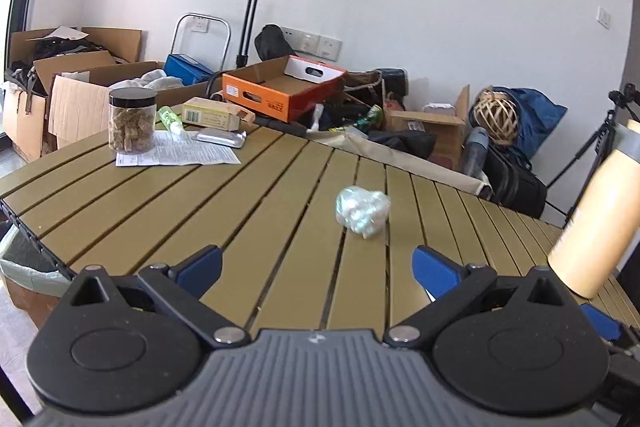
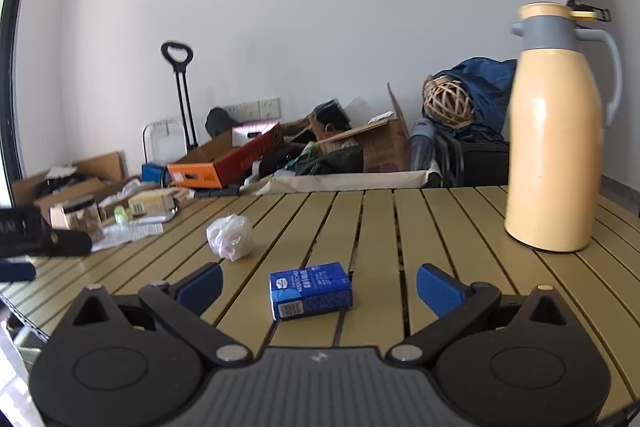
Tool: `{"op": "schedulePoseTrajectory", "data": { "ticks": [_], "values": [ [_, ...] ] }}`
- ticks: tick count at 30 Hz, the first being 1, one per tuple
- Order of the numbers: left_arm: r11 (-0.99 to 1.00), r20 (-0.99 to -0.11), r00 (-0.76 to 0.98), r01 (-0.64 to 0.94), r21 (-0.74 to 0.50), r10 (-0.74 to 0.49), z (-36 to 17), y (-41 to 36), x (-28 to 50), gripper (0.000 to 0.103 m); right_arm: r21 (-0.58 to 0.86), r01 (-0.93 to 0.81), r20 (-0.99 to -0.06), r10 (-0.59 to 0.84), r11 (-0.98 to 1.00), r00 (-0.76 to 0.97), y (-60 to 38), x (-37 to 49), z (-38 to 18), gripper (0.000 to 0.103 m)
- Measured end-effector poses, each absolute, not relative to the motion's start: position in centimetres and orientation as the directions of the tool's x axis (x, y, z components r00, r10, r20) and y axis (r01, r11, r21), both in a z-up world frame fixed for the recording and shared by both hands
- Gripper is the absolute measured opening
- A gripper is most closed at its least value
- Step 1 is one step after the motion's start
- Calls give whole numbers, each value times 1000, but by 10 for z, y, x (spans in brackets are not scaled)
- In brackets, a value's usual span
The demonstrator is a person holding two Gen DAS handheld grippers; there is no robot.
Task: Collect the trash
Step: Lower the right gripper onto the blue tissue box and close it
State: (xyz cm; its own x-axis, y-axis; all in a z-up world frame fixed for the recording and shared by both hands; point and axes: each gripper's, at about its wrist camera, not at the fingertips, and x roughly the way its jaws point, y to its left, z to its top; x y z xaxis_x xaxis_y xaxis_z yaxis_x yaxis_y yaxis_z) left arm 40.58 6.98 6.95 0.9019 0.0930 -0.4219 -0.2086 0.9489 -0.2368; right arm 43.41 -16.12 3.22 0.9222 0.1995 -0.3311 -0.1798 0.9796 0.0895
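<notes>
A crumpled clear plastic wad (image 1: 362, 211) lies on the olive slatted table (image 1: 200, 211), a little ahead of my left gripper (image 1: 318, 273), which is open and empty. The wad also shows in the right wrist view (image 2: 230, 237), left of centre. A small blue carton (image 2: 311, 290) lies on its side between the open fingers of my right gripper (image 2: 320, 287), which holds nothing. A bin with a pale liner (image 1: 24, 267) stands below the table's left edge.
A tall beige thermos jug (image 2: 556, 147) stands at the table's right. A jar of brown snacks (image 1: 132, 121), a printed sheet (image 1: 180, 153), a foil pack (image 1: 220, 139), a green bottle and a box sit at the far left. Cardboard boxes and bags crowd the floor behind.
</notes>
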Motion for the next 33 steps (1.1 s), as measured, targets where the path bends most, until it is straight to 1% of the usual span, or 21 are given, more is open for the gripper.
{"op": "schedulePoseTrajectory", "data": {
  "ticks": [5,8,10,16,19,25,28,29,33],
  "values": [
    [949,-403,906,-231,-216,128,75,78,434,103,4,-180,-381,168,984,909,-135,468,24,103],
    [952,-394,909,-228,-203,134,76,79,447,103,-19,-201,-420,175,979,890,-124,489,18,103],
    [949,-397,909,-228,-216,128,73,82,456,103,-16,-197,-454,168,980,875,-121,502,14,103],
    [941,-448,887,-242,-238,115,56,85,477,103,-3,-180,-530,151,984,835,-118,532,4,103],
    [943,-461,880,-240,-230,112,52,85,483,103,-19,-174,-547,135,985,826,-114,539,-1,103],
    [948,-496,864,-228,-224,90,47,86,489,103,0,-166,-565,137,986,813,-110,547,-6,92],
    [948,-507,857,-232,-217,94,44,87,490,103,15,-156,-566,137,988,813,-112,549,-7,82],
    [948,-509,856,-232,-216,93,44,87,490,103,24,-156,-567,142,988,811,-113,550,-7,77],
    [949,-510,855,-231,-214,93,44,87,490,103,89,-157,-567,180,984,804,-121,551,-8,75]
  ]
}}
